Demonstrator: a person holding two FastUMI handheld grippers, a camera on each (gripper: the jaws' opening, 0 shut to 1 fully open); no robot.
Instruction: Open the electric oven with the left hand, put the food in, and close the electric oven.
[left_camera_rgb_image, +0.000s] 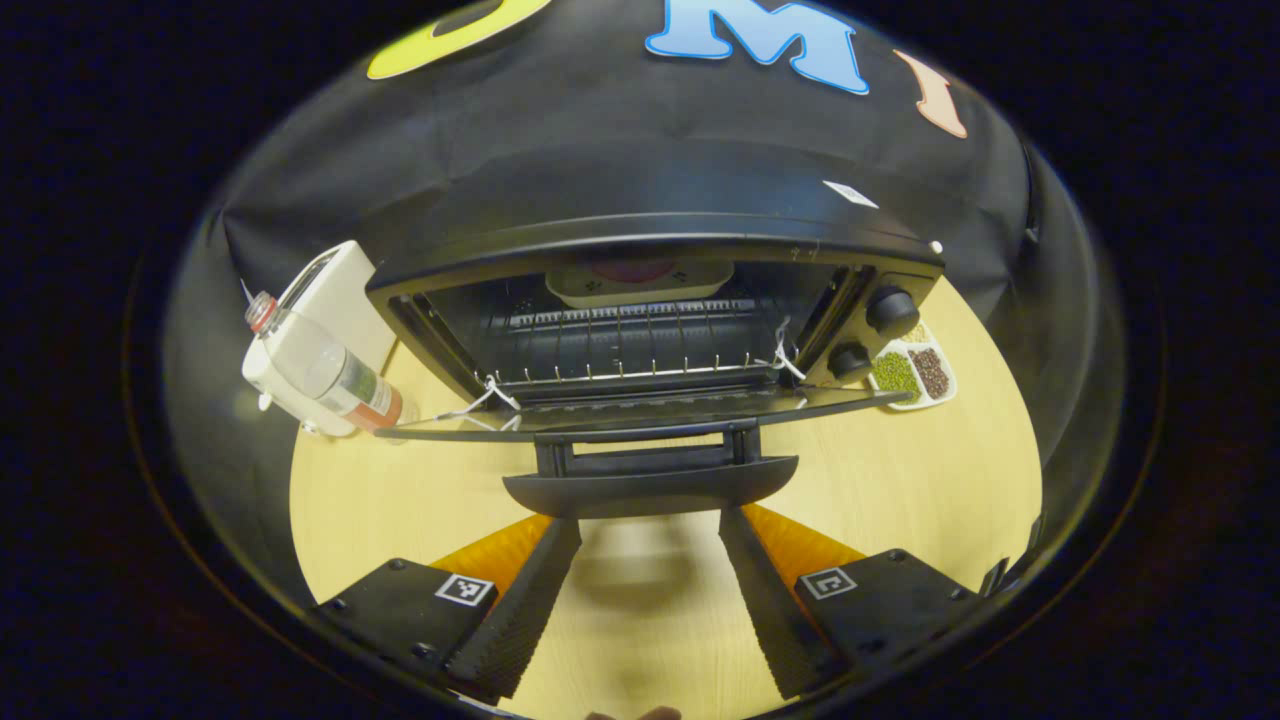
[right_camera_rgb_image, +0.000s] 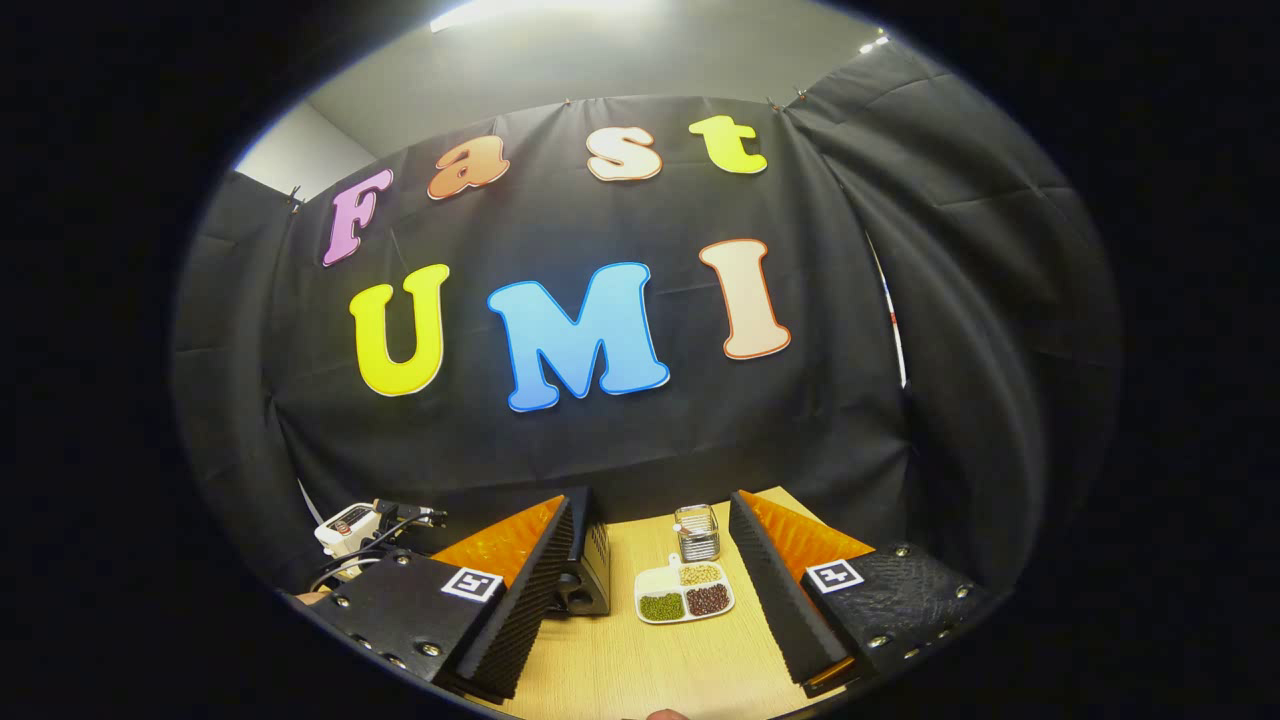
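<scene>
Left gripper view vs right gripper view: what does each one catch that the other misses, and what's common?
Left gripper view: the oven cavity with its door dropped open, a plate of food at the back of the rack, a bottle leaning on a white appliance.
Right gripper view: a small wire holder behind the tray, plus the ceiling light.
Both: the oven, the divided bean tray, the wooden table; each gripper open, holding nothing.

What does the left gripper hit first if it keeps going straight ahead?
Most likely the handle of the oven door, which hangs open just ahead of the left gripper; its jaws are spread and hold nothing. Depth is hard to judge.
</scene>
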